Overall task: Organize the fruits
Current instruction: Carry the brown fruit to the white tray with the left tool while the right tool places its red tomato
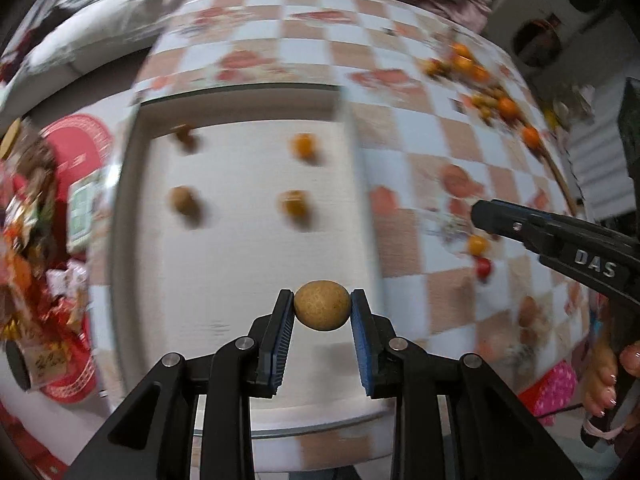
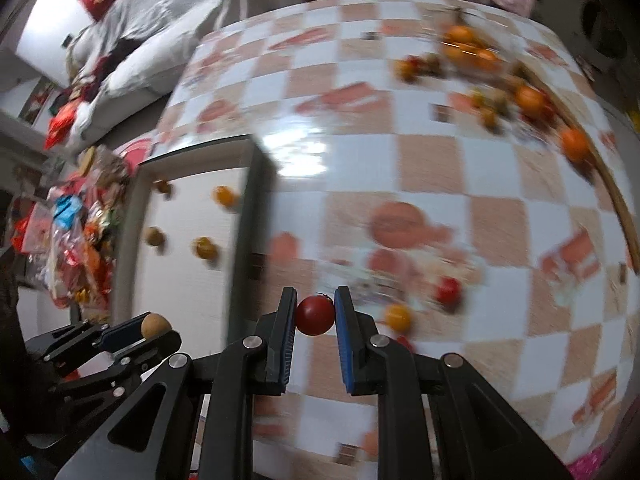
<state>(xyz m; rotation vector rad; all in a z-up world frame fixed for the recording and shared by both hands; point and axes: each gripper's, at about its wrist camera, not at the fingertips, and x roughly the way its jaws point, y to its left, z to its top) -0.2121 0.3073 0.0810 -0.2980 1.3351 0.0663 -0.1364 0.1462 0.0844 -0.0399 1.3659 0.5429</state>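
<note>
My left gripper [image 1: 322, 306] is shut on a round tan longan [image 1: 322, 306] and holds it above the near part of a white tray [image 1: 240, 280]. The tray holds two brown fruits [image 1: 184, 202] in its left column and two orange ones [image 1: 302, 146] to their right. My right gripper [image 2: 316, 314] is shut on a dark red cherry tomato [image 2: 315, 315] above the checkered tablecloth [image 2: 420, 168], right of the tray [image 2: 188, 288]. The left gripper with the longan [image 2: 156, 325] shows at the lower left of the right wrist view. The right gripper [image 1: 480, 216] shows at right in the left wrist view.
A yellow fruit [image 2: 398, 317] and a red tomato [image 2: 448, 290] lie on the cloth just right of my right gripper. A pile of orange and small fruits [image 2: 496, 80] lies at the far right by the table's edge. Snack packets [image 2: 80, 240] crowd the left of the tray.
</note>
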